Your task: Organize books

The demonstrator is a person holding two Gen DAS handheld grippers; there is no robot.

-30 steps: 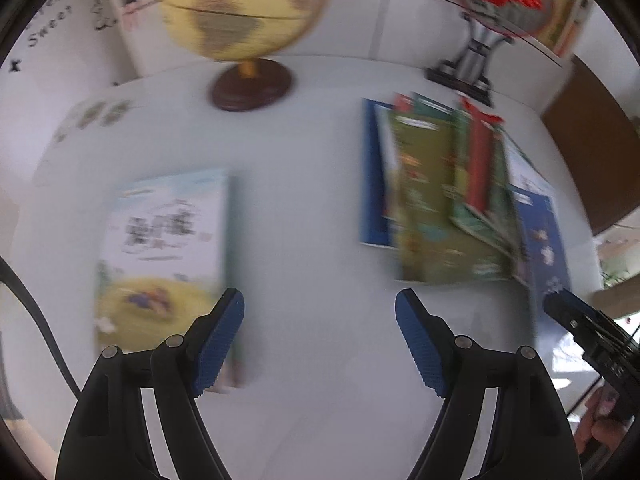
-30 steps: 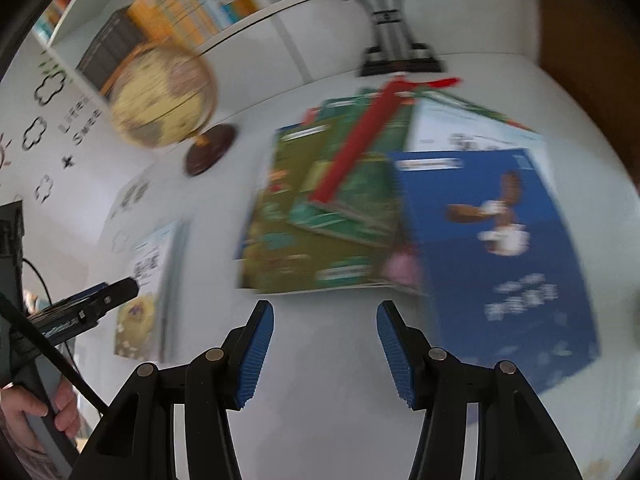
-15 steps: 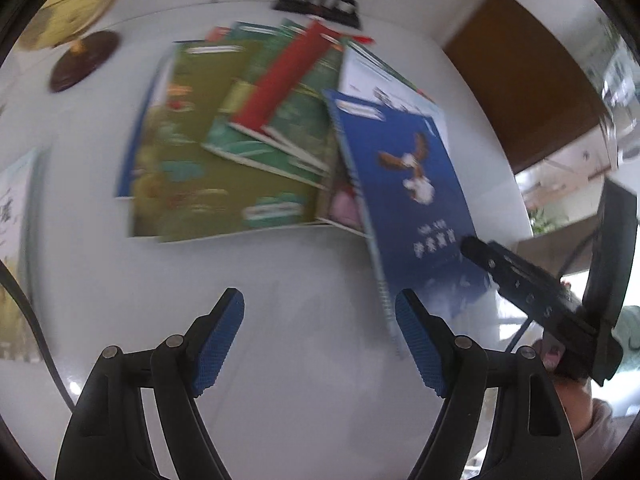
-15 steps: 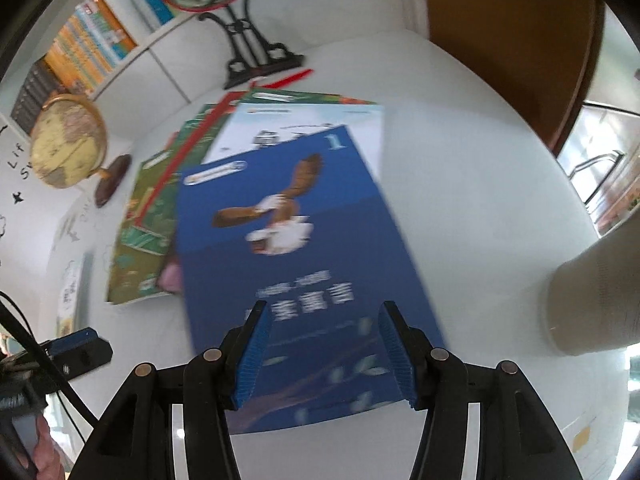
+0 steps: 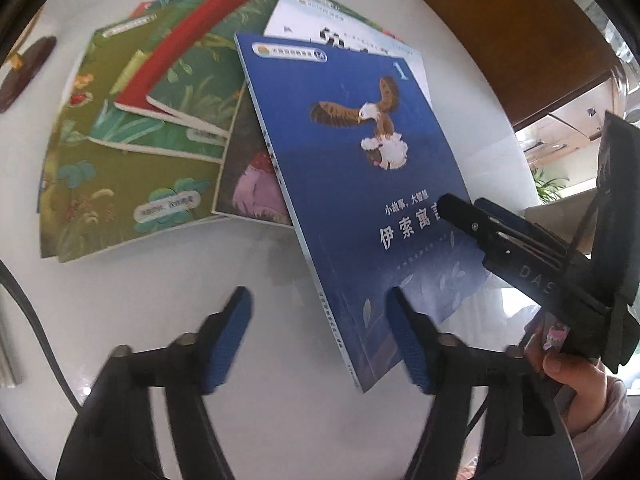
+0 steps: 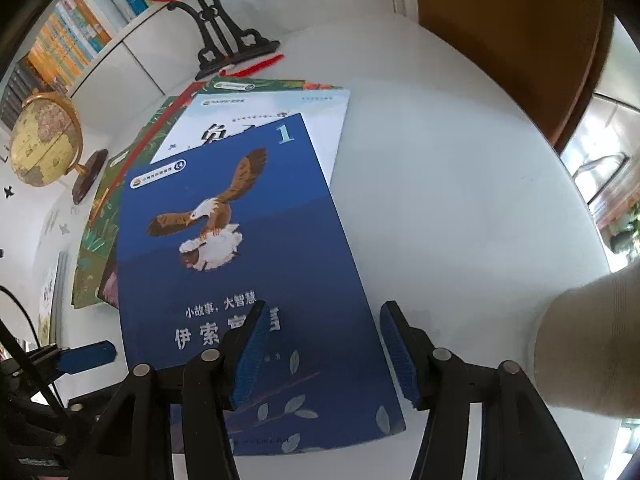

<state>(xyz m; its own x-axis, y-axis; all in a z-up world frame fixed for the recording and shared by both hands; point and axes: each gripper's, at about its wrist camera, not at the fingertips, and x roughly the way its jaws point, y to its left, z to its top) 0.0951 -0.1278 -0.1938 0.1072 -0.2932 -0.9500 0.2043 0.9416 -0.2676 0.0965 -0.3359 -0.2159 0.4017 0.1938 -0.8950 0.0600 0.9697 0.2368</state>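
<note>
Several books lie fanned on the white bench, most half-hidden beneath the blue eagle book, so their titles are hard to read. That glossy blue cover, numbered 1, lies on top toward 3 o'clock of the pile. Both left tongs and right tongs are spread wide, holding nothing, the right straddling the cover's 3 o'clock edge.

black claws with ribbed blue pads.

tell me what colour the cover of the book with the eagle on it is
Deep blue, on the eagle book; the right wrist view shows it best.
</note>
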